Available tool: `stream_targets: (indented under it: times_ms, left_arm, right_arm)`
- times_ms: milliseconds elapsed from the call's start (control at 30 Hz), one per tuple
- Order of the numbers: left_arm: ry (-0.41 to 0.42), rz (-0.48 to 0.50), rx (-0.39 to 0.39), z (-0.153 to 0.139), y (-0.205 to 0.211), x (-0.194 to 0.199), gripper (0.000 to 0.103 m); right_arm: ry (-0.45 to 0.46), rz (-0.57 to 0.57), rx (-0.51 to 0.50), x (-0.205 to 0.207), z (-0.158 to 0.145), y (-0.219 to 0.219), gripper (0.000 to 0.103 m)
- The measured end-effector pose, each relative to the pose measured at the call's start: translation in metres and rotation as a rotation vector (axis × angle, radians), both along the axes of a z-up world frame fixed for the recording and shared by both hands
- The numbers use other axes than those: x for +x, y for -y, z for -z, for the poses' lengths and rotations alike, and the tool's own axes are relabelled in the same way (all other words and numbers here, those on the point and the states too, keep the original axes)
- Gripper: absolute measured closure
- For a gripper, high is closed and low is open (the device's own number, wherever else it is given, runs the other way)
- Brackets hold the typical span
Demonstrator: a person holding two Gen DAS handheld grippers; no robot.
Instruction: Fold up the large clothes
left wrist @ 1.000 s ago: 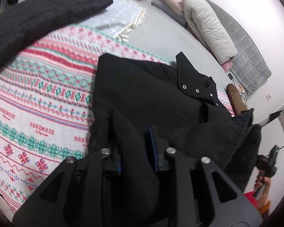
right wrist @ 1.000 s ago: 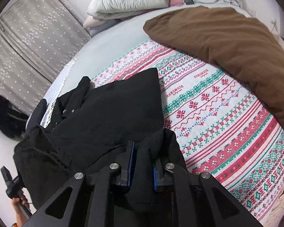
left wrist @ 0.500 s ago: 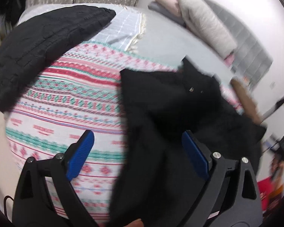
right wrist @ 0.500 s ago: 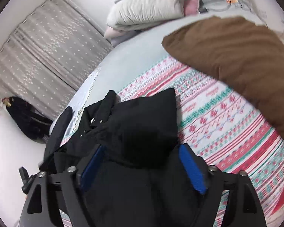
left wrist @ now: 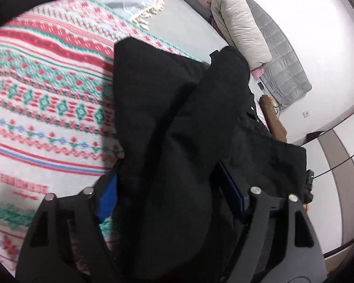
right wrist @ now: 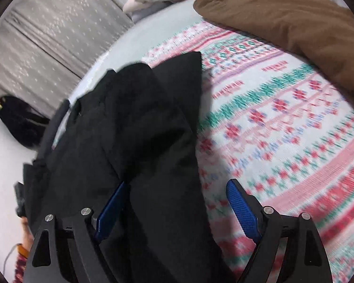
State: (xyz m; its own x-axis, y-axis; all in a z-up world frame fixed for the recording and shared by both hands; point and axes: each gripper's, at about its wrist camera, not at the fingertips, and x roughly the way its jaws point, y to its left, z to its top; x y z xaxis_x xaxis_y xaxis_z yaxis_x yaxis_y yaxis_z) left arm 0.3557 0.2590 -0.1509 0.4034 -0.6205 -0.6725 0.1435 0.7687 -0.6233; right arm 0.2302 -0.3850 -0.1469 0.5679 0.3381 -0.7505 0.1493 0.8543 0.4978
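Left claw (left wrist: 170, 188): jaws have just been closing a little but stand released, black coat (left wrist: 177, 122) bunched between the pads, not pinched. Right claw (right wrist: 174, 202): same, let go, fabric against the left pad only. Coat lies centre frame on the patterned blanket (left wrist: 47, 89) on the bed. Looks thick, soft, floppy, probably heavy; grab hem corners. Both claws tilt downward.

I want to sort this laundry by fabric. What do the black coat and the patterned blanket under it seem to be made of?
The black coat looks like a thick matte woven cloth, perhaps wool or a blend: no sheen, heavy soft folds, metal snaps near the collar. The patterned blanket looks knitted or woven, likely cotton or acrylic: fine ribbed texture and red and green motifs worked into the cloth, not printed. The fibre itself cannot be told.
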Motion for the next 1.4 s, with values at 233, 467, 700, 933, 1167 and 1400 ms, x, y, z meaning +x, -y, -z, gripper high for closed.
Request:
stream_targets:
  times_ms: [233, 467, 700, 933, 1167, 1400]
  left_arm:
    - [-0.051, -0.101, -0.088, -0.006, -0.004, -0.010, 0.072]
    - [0.038, -0.091, -0.114, -0.105, 0.014, -0.046, 0.078]
    - [-0.006, -0.041, -0.165, -0.184, -0.002, -0.103, 0.078]
    - [-0.152, -0.010, -0.177, -0.113, -0.044, -0.165, 0.075]
    - [-0.250, -0.117, -0.108, -0.005, -0.073, -0.194, 0.055]
    - [-0.110, -0.135, 0.126, -0.059, -0.078, -0.196, 0.039]
  right_arm:
    - [-0.029, 0.057, 0.061, 0.013, -0.002, -0.012, 0.071]
    - [0.115, 0.079, 0.105, -0.030, -0.087, -0.024, 0.080]
    - [0.146, 0.039, 0.065, -0.094, -0.167, -0.037, 0.080]
    - [0.041, 0.015, 0.114, -0.177, -0.142, -0.019, 0.077]
    - [-0.143, 0.112, 0.082, -0.208, -0.026, 0.002, 0.065]
    - [-0.062, 0.173, 0.105, -0.226, -0.037, 0.024, 0.052]
